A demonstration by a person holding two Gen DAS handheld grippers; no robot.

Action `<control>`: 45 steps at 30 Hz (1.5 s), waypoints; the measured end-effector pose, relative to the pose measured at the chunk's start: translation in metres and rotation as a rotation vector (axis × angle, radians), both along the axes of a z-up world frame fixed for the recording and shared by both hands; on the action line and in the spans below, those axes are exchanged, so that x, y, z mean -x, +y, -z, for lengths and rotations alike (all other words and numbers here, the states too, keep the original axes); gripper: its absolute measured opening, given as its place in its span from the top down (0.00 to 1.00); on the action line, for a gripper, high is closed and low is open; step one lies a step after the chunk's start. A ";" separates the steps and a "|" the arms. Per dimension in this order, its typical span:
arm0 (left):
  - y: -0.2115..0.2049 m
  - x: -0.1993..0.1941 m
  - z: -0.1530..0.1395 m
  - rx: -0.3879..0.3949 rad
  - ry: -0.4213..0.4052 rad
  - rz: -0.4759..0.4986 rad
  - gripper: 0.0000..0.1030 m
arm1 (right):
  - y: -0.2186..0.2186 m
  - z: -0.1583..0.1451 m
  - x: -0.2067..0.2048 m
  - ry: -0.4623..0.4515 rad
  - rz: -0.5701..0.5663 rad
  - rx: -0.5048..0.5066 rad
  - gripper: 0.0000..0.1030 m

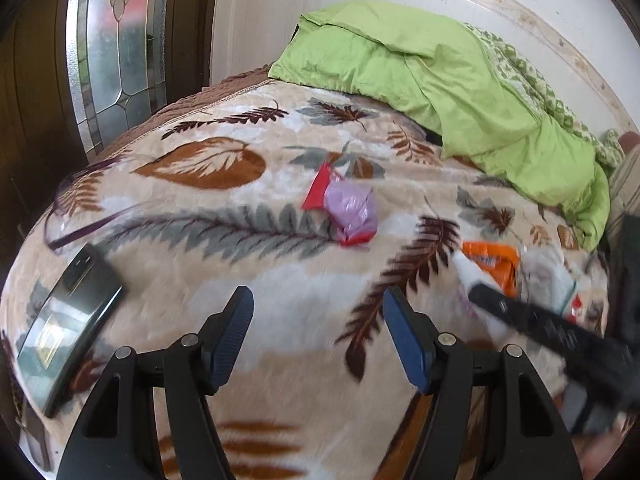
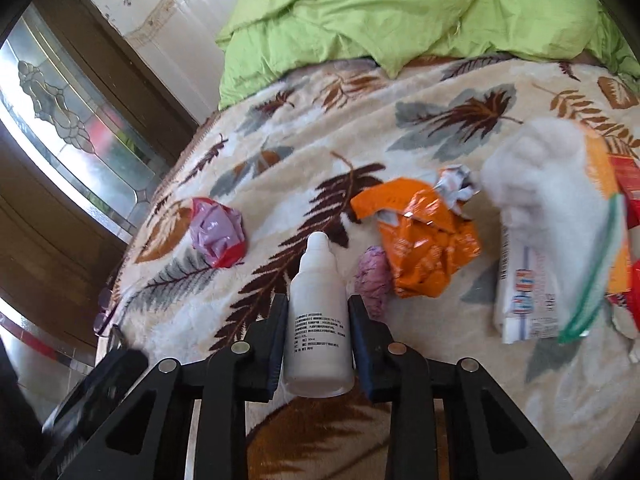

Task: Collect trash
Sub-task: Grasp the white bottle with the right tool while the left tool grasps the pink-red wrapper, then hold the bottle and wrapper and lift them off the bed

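Observation:
Trash lies scattered on a leaf-patterned blanket [image 2: 460, 92]. My right gripper [image 2: 318, 300] is shut on a white plastic bottle [image 2: 318, 328], which lies with its cap pointing away and a pad pressed on each side. Just beyond it are a small crumpled purple wad [image 2: 372, 276], an orange wrapper [image 2: 424, 236] and a crumpled purple and red wrapper [image 2: 216, 232]. A blurred white bag with a green zip strip [image 2: 540, 240] lies at the right. My left gripper [image 1: 319, 296] is open over bare blanket, short of the purple and red wrapper [image 1: 348, 212]. The right gripper's arm and the bottle [image 1: 472, 276] show blurred at its right.
A dark phone [image 1: 68, 320] lies near the blanket's left edge. Green bedding [image 1: 440, 80] is piled at the far side against a white tiled wall. A leaded glass door [image 1: 116, 40] stands beyond the bed's left corner. Red and orange packets [image 2: 628, 184] sit at the far right.

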State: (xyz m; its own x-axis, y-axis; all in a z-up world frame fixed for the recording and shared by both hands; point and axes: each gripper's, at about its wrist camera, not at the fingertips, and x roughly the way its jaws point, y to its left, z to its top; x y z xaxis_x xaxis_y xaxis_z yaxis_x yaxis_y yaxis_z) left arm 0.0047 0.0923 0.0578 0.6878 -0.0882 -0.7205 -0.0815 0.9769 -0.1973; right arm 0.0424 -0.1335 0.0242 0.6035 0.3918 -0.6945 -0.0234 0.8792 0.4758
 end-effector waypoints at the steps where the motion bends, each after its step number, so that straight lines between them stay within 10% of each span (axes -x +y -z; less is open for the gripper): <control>1: -0.001 -0.008 0.000 0.014 0.005 -0.006 0.36 | -0.003 -0.002 0.002 -0.004 0.001 -0.002 0.69; 13: -0.027 -0.120 0.041 -0.059 0.079 -0.080 0.36 | -0.019 -0.013 0.017 -0.032 0.000 0.001 0.69; 18: -0.020 -0.123 0.047 -0.069 0.084 -0.088 0.62 | -0.020 -0.014 0.016 -0.032 -0.003 0.009 0.69; 45: -0.098 0.106 -0.021 -0.089 -0.132 0.328 0.63 | -0.096 -0.034 0.163 -0.094 0.141 0.062 0.69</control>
